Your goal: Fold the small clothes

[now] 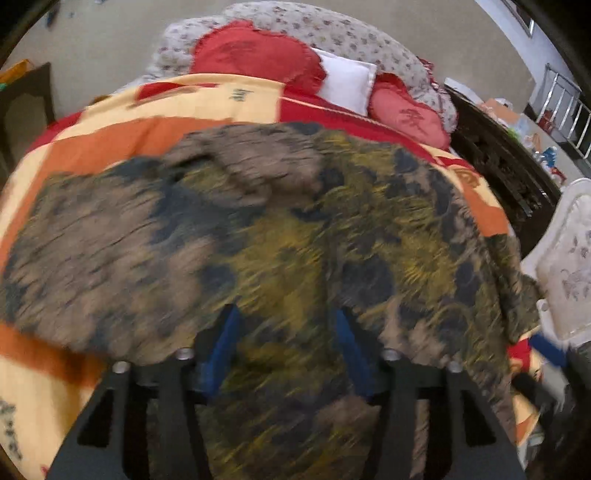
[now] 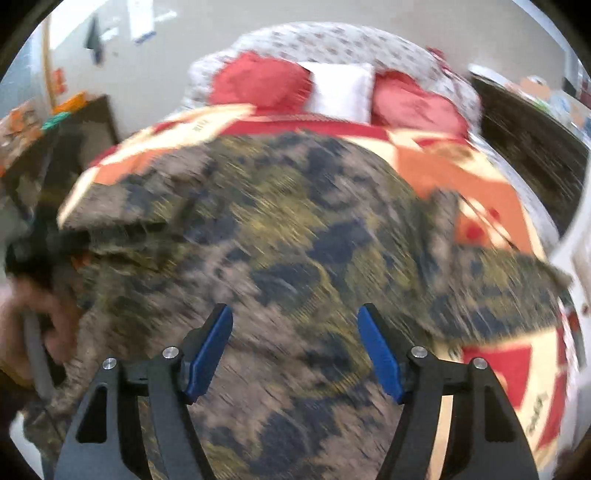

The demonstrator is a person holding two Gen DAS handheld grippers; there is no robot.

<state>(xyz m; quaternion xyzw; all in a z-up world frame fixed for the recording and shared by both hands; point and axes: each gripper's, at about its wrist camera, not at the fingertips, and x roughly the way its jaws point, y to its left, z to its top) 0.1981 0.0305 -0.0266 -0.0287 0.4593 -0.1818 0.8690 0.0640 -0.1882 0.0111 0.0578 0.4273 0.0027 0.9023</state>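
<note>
Both my left fingers (image 1: pixel 286 345) and right fingers (image 2: pixel 295 347) spread wide over the brown-and-olive camouflage garment (image 1: pixel 258 240) on the bed's orange patchwork quilt (image 1: pixel 122 144); nothing gripped, so next I need an edge.

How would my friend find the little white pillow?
Look at the head of the big bed with the orange, red and cream patchwork quilt. The small white square pillow sits against the flowered headboard, between two red cushions; it is the only plain white one.

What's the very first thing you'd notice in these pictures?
A big camouflage garment in brown, green and dark blotches, spread over a bed's orange, red and cream quilt, fills both views. Behind it, red cushions flank a white pillow at the headboard. Up close, each tool's blue-padded fingers stand wide apart above the cloth.
</note>
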